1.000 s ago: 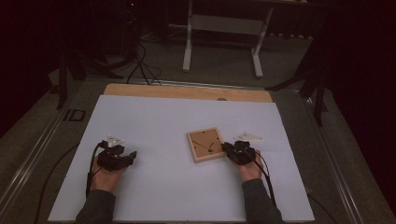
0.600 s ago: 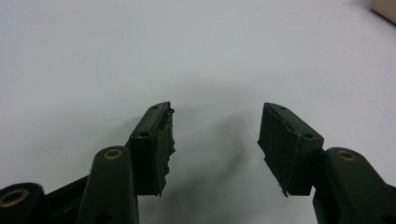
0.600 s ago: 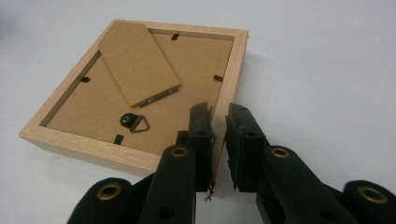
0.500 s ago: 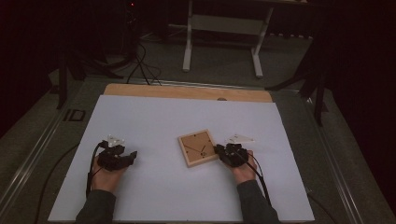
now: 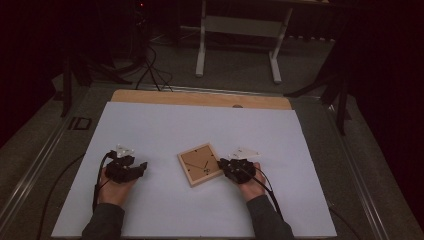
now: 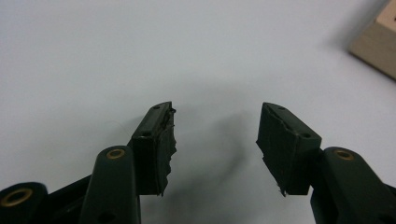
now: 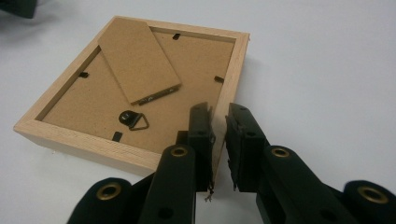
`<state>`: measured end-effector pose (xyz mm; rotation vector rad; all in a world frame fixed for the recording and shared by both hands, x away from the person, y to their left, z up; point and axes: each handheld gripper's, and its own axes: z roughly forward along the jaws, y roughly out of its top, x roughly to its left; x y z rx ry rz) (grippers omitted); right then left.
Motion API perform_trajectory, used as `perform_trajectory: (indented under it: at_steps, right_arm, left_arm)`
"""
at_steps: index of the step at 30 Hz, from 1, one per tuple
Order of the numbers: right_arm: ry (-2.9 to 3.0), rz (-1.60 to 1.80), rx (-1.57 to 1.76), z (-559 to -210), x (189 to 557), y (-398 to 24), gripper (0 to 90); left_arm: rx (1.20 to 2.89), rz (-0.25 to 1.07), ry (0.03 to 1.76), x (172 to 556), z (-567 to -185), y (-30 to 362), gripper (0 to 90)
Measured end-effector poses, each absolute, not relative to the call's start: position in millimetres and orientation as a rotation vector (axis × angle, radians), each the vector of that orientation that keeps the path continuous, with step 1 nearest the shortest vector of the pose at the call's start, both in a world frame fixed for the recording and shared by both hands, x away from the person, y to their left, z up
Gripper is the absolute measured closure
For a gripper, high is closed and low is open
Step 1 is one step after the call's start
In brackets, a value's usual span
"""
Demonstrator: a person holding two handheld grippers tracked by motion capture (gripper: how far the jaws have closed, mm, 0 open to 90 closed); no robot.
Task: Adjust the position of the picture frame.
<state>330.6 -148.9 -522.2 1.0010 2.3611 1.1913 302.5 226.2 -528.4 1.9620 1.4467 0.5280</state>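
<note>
A: Where is the picture frame (image 5: 200, 164) now, and what does the right hand-held gripper (image 7: 218, 125) do with it?

B: The frame lies face down near the middle of the white table (image 5: 150, 130), a little toward the person's side. Its cardboard back, the folding stand (image 7: 138, 59) and the small metal hanger (image 7: 134, 119) are up. The right hand-held gripper is clamped on the wooden side rail: one jaw is inside the frame, on the backing side, and the other is outside.

A: And the left hand-held gripper (image 6: 215, 135)?

B: It is released, jaws wide apart and nothing between them. It rests low over the bare table, well apart from the frame, of which one corner shows at the edge of its view.

A: How should this step be done well, in your opinion?

B: I think the frame is being dragged. The grip should stay firm on the rail, and the frame should stay flat, so the corner does not catch and the frame does not turn around the jaws. The inner jaw should not press the backing.

A: What differs from one second ago?

B: The frame and the right hand have moved to the person's left and slightly nearer. The left hand is in nearly the same place.
</note>
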Motion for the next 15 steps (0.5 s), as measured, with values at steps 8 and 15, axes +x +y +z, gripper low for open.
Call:
perform_trajectory:
  at_steps: [8, 15]
  right_arm:
    - [2.393, 1.206, 0.931, -522.9, 324.3, -134.5, 80.2]
    - [2.429, 1.214, 0.857, -523.0, 318.1, -123.2, 80.1]
  left_arm:
    - [1.966, 0.527, 1.431, 303.0, -528.2, 223.3, 47.9]
    - [1.979, 0.516, 1.405, 305.0, -528.7, 217.6, 49.6]
